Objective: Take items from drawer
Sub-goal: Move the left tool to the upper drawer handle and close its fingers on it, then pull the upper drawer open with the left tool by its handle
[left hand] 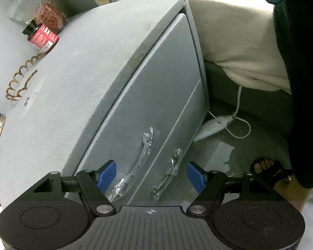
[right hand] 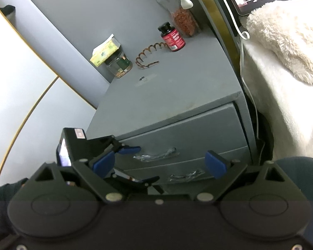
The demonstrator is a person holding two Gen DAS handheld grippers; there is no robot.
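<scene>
A grey nightstand [left hand: 77, 79] has two shut drawers, the upper drawer [left hand: 156, 87] and the lower drawer [left hand: 183, 129]. Each has a handle in plastic wrap: upper handle [left hand: 139, 160], lower handle [left hand: 169, 175]. My left gripper [left hand: 151, 176] is open and empty, close in front of the two handles. In the right wrist view the nightstand [right hand: 177, 87] shows the upper handle [right hand: 156, 155] and lower handle [right hand: 186, 176]. My right gripper [right hand: 159, 164] is open and empty, a little back from the drawers. The left gripper [right hand: 106, 152] shows there at the left of the drawer fronts.
On the nightstand top stand a red supplement bottle [right hand: 172, 37], a bag of red bits [right hand: 182, 18], a brown wavy headband [right hand: 148, 54] and a glass jar [right hand: 119, 64] with a tissue pack on it. A bed with a fluffy cream blanket [right hand: 285, 48] lies to the right. A white cable [left hand: 237, 112] lies on the floor.
</scene>
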